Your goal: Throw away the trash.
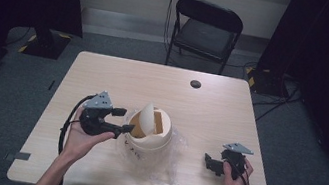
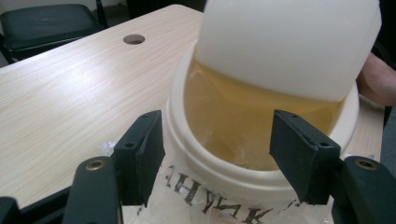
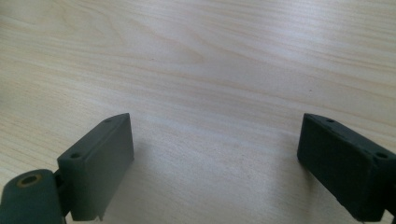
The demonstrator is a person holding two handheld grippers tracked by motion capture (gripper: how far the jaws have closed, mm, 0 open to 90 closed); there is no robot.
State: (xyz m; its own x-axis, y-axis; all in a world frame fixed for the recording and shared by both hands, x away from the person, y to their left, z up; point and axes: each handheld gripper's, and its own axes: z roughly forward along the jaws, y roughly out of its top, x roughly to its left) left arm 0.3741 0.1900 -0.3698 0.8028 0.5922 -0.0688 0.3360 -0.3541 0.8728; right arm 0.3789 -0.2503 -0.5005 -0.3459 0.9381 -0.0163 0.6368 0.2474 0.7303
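A white round tub (image 1: 148, 144) stands on a crumpled clear plastic bag (image 1: 166, 174) at the table's front middle. Its white lid (image 1: 147, 117) is tipped up on edge over the opening, and the inside looks brownish. My left gripper (image 1: 125, 120) is open at the tub's left side. In the left gripper view its jaws (image 2: 217, 144) stand on either side of the tub's near rim (image 2: 224, 179), with the lid (image 2: 289, 42) rising behind and black lettering below. My right gripper (image 1: 210, 162) is open, low over bare table to the tub's right, with nothing between its jaws (image 3: 215, 149).
The light wooden table (image 1: 119, 77) has a round cable hole (image 1: 196, 84) near its far edge. A black folding chair (image 1: 207, 26) stands behind the table. Dark curtains hang on both sides, and a stand's base (image 1: 46, 42) rests on the floor at the far left.
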